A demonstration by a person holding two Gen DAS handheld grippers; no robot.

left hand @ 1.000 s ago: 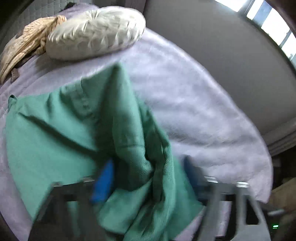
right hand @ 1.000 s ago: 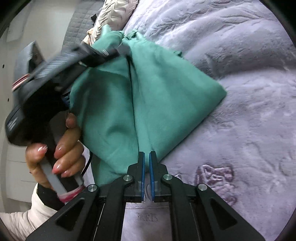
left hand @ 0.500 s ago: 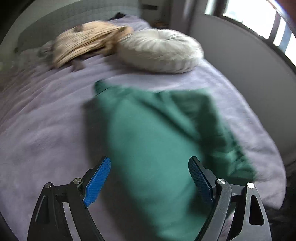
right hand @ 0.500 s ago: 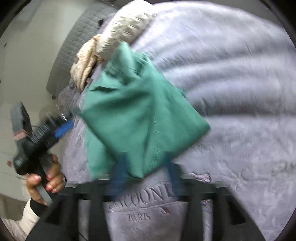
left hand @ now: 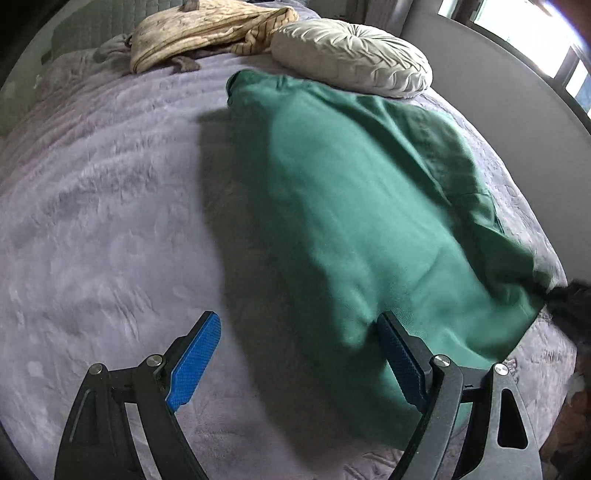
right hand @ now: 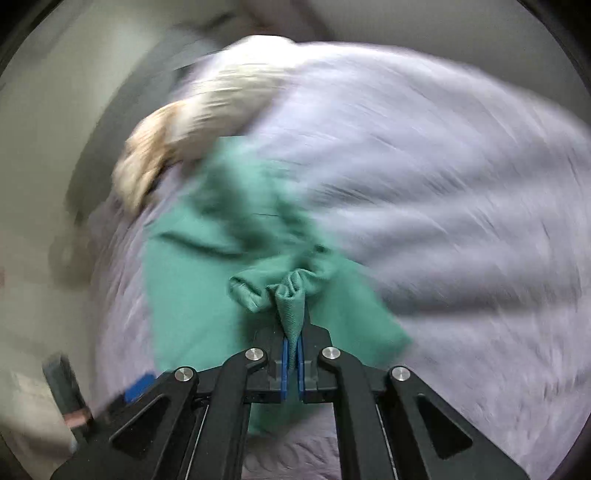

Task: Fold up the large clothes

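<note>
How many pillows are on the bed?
1 for sure: a round pillow at the far end of the bed, just beyond the green garment. The tan bundle beside it looks like a blanket; more could be hidden.

No readable text, labels, brands or nos. in either view; right wrist view too blurred, left wrist view shows no print.

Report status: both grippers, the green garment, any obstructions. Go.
Left gripper open, over the lilac bedspread. Right gripper shut on a bunched fold of the green garment. Round cushion touching the garment's far edge.
</note>
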